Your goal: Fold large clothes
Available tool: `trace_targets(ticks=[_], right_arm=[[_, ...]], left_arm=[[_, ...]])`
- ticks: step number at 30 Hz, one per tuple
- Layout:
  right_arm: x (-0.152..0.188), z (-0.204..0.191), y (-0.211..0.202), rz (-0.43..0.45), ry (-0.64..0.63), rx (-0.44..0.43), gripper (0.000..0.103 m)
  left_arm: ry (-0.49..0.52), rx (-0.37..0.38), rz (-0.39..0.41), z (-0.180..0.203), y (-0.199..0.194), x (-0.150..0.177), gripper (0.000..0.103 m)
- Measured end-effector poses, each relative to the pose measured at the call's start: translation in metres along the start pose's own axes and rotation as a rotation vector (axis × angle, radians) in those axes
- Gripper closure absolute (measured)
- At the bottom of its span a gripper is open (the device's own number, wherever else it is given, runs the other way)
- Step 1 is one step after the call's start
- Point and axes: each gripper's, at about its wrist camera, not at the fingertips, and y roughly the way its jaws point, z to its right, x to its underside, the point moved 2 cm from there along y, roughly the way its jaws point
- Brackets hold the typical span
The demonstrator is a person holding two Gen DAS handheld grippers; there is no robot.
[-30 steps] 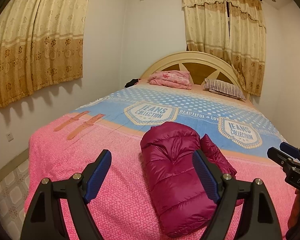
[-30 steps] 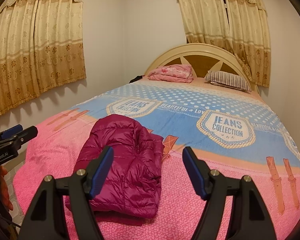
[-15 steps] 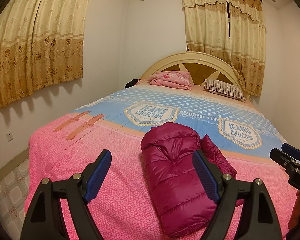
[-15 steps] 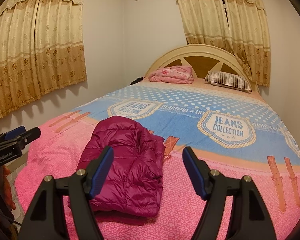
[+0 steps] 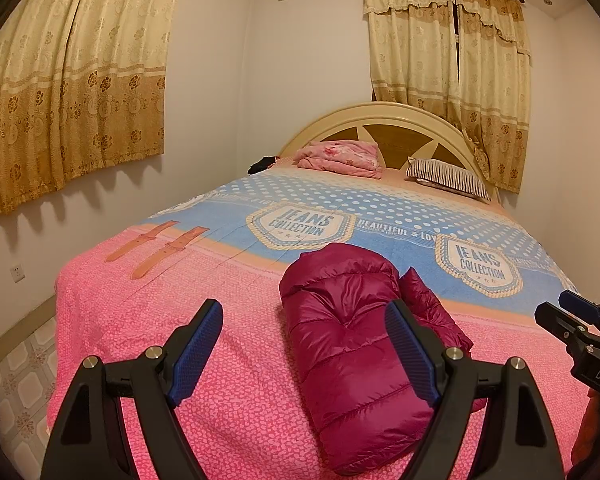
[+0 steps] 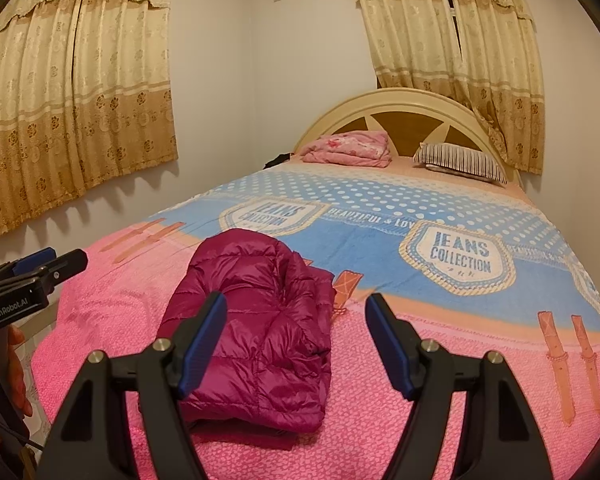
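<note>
Gold patterned curtains (image 5: 72,92) hang along the side wall and behind the arched headboard (image 5: 400,128) of a wide bed (image 5: 148,332) spread with a pink and blue "Jeans Collection" blanket. Up at the head, toward 12 o'clock, lie a folded pink quilt (image 5: 340,158) and, just beside it, a striped pillow (image 5: 448,178). On the pink end nearest me rests a magenta puffer jacket (image 5: 352,344), folded into a plump bundle. Seen from the left camera, it lies around 5 o'clock, partly behind the right-hand blue pad. The left gripper (image 5: 304,352) hovers above the blanket with its fingers spread wide, grasping nothing. The right gripper (image 6: 296,340) hangs likewise released, the jacket (image 6: 260,320) showing past its left pad at about 7 o'clock, untouched by either tool.
</note>
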Motion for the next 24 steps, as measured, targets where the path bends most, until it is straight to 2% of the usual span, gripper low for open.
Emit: trace_targets(ticks=[14,19,24], right_arm=[[0.0058,-0.0035,0.0004,-0.003,-0.011,-0.008,0.028],[0.0062,-0.0042,0.0008,-0.005,-0.013,-0.007,0.028],[0.0068,-0.0048,0.0013,-0.006,-0.016,-0.006,0.028]], left_arm=[[0.037,-0.043,-0.006,0.0061,0.0029,0.0018,0.019],[-0.010,0.005,-0.031,0.0041,0.0061,0.0026,0.016],[0.013,0.005,-0.008,0.0093,0.0022,0.0016,0.011]])
